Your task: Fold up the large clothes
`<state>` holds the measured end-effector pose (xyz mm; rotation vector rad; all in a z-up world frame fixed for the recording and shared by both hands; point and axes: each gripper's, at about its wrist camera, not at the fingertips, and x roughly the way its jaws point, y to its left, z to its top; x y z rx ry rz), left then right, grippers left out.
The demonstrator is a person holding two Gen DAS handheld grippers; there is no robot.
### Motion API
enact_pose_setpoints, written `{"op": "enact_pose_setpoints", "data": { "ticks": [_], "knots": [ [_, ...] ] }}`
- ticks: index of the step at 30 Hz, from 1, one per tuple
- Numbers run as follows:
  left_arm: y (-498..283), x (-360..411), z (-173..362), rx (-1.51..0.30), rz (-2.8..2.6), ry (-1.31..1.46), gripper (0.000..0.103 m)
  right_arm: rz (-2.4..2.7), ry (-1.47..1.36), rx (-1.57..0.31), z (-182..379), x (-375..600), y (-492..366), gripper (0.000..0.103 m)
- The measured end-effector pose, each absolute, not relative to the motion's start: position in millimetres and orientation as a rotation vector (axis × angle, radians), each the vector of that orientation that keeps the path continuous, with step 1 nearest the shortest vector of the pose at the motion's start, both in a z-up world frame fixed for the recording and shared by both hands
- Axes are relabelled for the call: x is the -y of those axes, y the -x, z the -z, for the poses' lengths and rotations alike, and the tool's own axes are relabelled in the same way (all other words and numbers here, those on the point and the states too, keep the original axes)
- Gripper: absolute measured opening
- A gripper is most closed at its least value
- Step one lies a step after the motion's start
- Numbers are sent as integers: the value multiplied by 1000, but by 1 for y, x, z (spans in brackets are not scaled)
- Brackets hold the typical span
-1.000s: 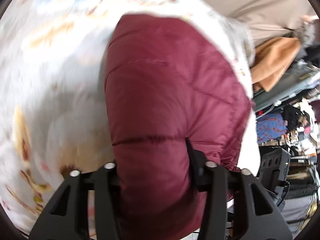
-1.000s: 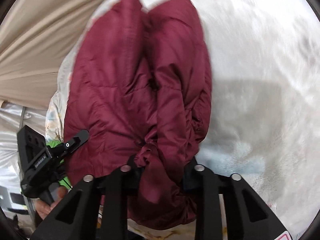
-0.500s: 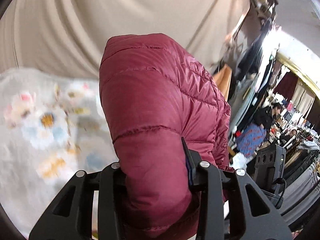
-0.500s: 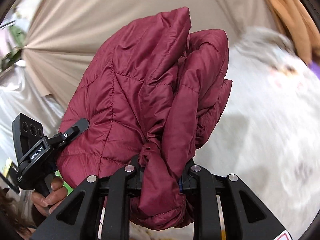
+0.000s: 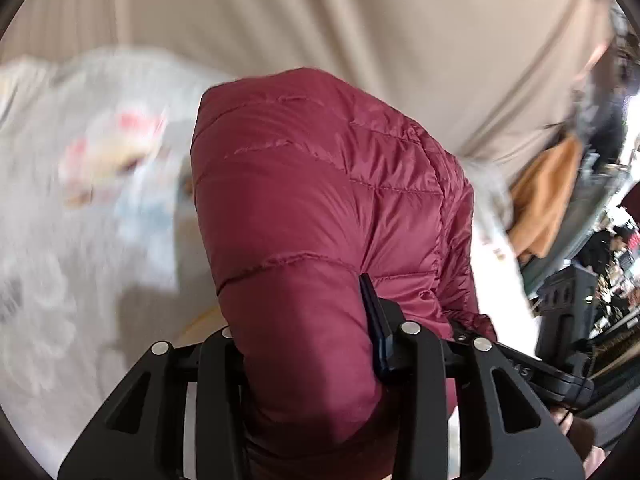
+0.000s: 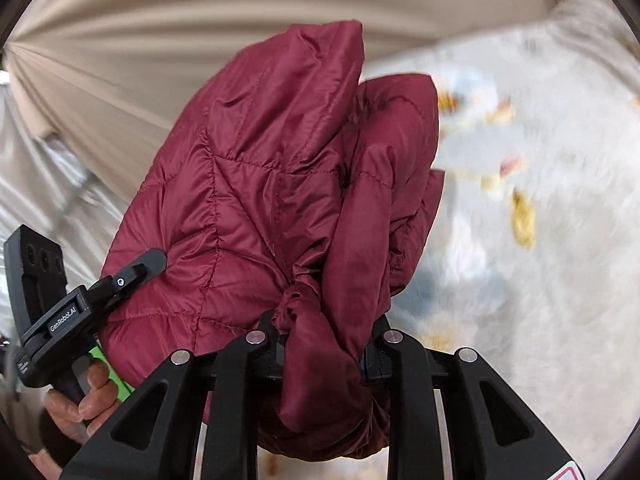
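A dark red quilted puffer jacket (image 5: 320,200) hangs bunched in the air between both grippers, above a white floral bedspread (image 5: 80,240). My left gripper (image 5: 304,320) is shut on a thick padded fold of it. In the right wrist view the same jacket (image 6: 260,180) droops forward, and my right gripper (image 6: 324,320) is shut on a gathered, elastic-looking edge. The left gripper (image 6: 136,272) also shows there at the lower left, pinching the jacket's side, with a person's hand (image 6: 84,400) on its handle. The jacket's far end is hidden by its own folds.
A beige curtain (image 5: 360,20) hangs behind the bed. An orange-tan garment (image 5: 548,200) lies at the right, with a cluttered dark area beyond it. The bedspread (image 6: 540,240) stretches to the right in the right wrist view.
Both grippers lifted the jacket off the bedspread and swung it sideways; the curtain came into view, then the views tilted back down toward the bed. Both grips stayed closed on the jacket.
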<state>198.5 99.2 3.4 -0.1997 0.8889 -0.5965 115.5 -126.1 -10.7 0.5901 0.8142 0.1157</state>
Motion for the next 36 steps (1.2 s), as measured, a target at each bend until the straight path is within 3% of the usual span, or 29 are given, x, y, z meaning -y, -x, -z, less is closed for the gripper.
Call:
{"op": "enact_pose_setpoints", "data": {
  "ticks": [2,5,7,11,17,22,25,33,36],
  "knots": [
    [-214,-106,37,-955,560,196,37,-93,-595,-878,44,118,-131,22],
    [-219,-116,77,-992,519,220,48,-57,-604,-935,85,114,-143,26],
    [-220,-121,88,-995,507,252,55,-61,-658,-940,98,121,-148,36],
    [-215,-121,75,-1019,497,239,57,-41,-739,-964,99,141,-144,38],
    [-180,-127,29,-953,435,122,56,123,-633,-863,41,148,-96,43],
    [-149,-119,0,-869,428,80,56,113,-501,-800,-2,122,-92,13],
    [-148,-101,15,-919,395,-8,56,75,-368,-817,4,99,-98,0],
    [-150,-98,63,-968,311,-110,63,101,-329,-1022,92,104,-107,0],
    [-150,-95,63,-978,292,-128,63,111,-289,-1053,98,100,-112,0]
  ]
}}
